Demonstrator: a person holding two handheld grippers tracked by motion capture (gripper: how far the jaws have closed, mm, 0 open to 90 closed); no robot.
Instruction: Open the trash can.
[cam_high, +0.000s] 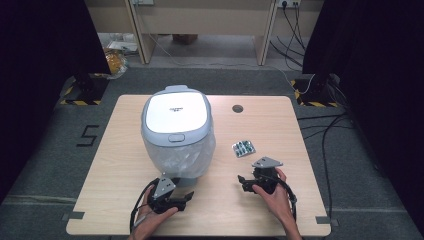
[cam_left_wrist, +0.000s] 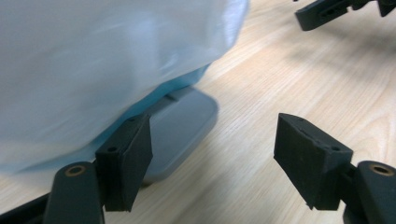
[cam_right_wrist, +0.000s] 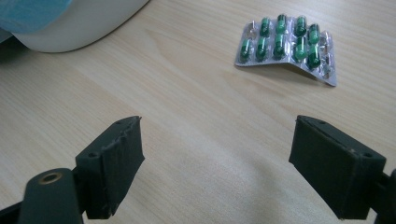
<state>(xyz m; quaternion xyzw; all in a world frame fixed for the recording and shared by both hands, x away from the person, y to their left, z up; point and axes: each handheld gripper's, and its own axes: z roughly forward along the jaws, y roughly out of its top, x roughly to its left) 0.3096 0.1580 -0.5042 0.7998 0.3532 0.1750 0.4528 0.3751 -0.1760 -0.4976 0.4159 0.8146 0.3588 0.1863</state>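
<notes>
A pedal bin (cam_high: 176, 131) with a white lid and a clear liner bag (cam_left_wrist: 116, 60) stands left of the table's middle. Its grey pedal (cam_left_wrist: 182, 126) sticks out at the front, just beyond my left gripper (cam_left_wrist: 212, 154), which is open with nothing between the jaws. In the high view my left gripper (cam_high: 187, 199) lies low at the bin's front, held by a hand. A blister pack of green capsules (cam_right_wrist: 287, 46) lies flat on the wood ahead of my right gripper (cam_right_wrist: 217, 163), which is open and empty. From above, the pack (cam_high: 243, 148) lies just beyond my right gripper (cam_high: 241, 183).
The light wooden table (cam_high: 125, 165) has a round cable hole (cam_high: 237, 108) near its far edge. The bin's pale base (cam_right_wrist: 79, 23) curves in at the upper left of the right gripper view. Black stands and cables sit on the floor on both sides.
</notes>
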